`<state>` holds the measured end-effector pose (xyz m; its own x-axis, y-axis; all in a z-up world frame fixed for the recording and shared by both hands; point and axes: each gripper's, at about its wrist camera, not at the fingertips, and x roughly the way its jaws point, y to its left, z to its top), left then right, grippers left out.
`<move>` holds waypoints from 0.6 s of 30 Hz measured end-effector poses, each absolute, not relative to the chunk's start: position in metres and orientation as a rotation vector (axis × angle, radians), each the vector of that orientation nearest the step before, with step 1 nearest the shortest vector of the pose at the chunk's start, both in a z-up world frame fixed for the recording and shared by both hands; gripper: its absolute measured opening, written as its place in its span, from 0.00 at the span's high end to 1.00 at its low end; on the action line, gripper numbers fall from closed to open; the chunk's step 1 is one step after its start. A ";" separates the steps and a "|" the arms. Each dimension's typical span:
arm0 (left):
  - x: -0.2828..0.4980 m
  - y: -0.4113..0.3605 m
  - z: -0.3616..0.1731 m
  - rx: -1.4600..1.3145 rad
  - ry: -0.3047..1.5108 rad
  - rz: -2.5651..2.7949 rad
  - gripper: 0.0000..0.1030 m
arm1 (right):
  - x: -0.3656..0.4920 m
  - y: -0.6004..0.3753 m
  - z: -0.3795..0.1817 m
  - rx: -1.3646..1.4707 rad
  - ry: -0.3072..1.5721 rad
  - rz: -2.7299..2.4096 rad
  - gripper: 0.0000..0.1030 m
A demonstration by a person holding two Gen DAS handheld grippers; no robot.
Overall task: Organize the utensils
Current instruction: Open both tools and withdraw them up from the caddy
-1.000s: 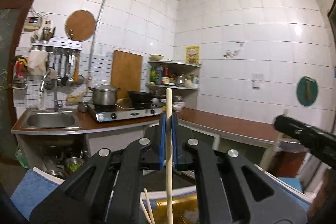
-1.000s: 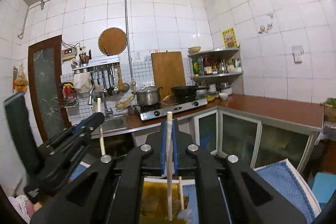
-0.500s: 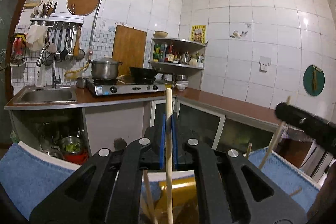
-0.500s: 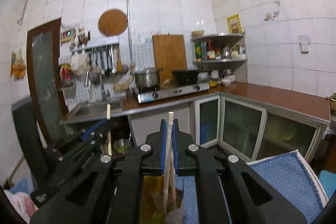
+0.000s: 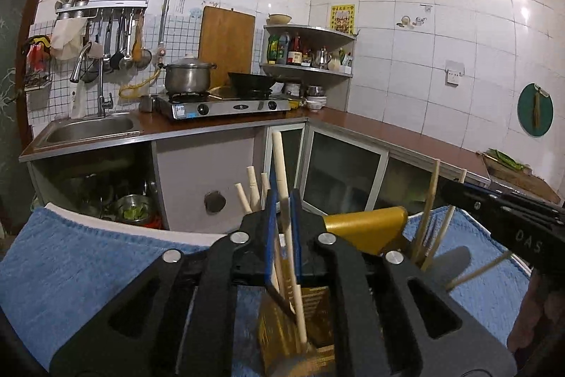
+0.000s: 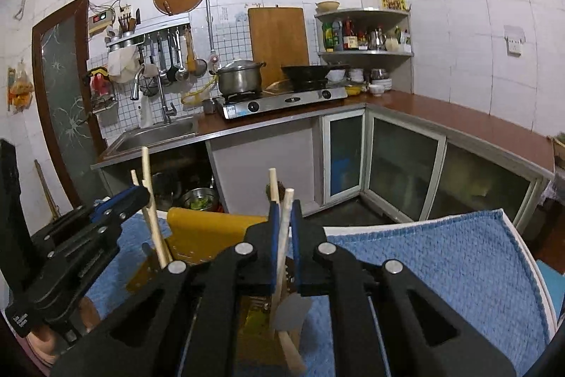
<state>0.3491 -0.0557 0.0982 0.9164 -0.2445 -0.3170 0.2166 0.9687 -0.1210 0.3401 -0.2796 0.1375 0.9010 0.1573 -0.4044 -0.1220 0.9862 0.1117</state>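
Left wrist: wooden stick (image 5: 286,218) near-upright between left tongs (image 5: 282,228), tip up.

White tiled walls (image 5: 406,23), brown L-shaped counter (image 5: 388,133), steel sink (image 5: 88,128), glass-fronted cabinets (image 6: 406,165)

"What colour was the towel (image 6: 441,271)?"
"Blue, waffle-textured. The holder (image 5: 367,228) was mustard yellow."
"And the utensils?"
"Pale wood handles (image 5: 282,172). Grippers (image 5: 282,228) black, pads (image 6: 295,235) blue. Walls (image 5: 406,23) white tile."
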 end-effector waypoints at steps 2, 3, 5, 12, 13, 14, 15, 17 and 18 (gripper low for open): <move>0.341 -0.052 0.106 -0.095 0.332 -0.232 0.62 | 0.335 -0.283 0.143 0.086 0.421 0.137 0.90; 0.335 -0.048 0.112 -0.103 0.325 -0.226 0.51 | 0.332 -0.286 0.147 0.090 0.417 0.132 0.77; 0.324 -0.042 0.122 -0.104 0.314 -0.216 0.44 | 0.319 -0.295 0.156 0.106 0.394 0.117 0.54; 0.274 -0.012 0.136 -0.095 0.289 -0.150 0.05 | 0.277 -0.310 0.166 0.073 0.368 0.056 0.45; 0.266 -0.008 0.134 -0.096 0.290 -0.146 0.05 | 0.267 -0.310 0.163 0.063 0.362 0.049 0.39; 0.259 -0.005 0.133 -0.092 0.295 -0.140 0.05 | 0.257 -0.310 0.160 0.054 0.354 0.041 0.35; 0.249 -0.001 0.130 -0.080 0.301 -0.133 0.05 | 0.250 -0.310 0.157 0.049 0.346 0.039 0.30; 0.235 0.003 0.126 -0.055 0.308 -0.108 0.05 | 0.230 -0.308 0.146 0.035 0.334 0.033 0.21; 0.227 0.005 0.124 -0.043 0.311 -0.102 0.05 | 0.218 -0.306 0.140 0.031 0.328 0.031 0.16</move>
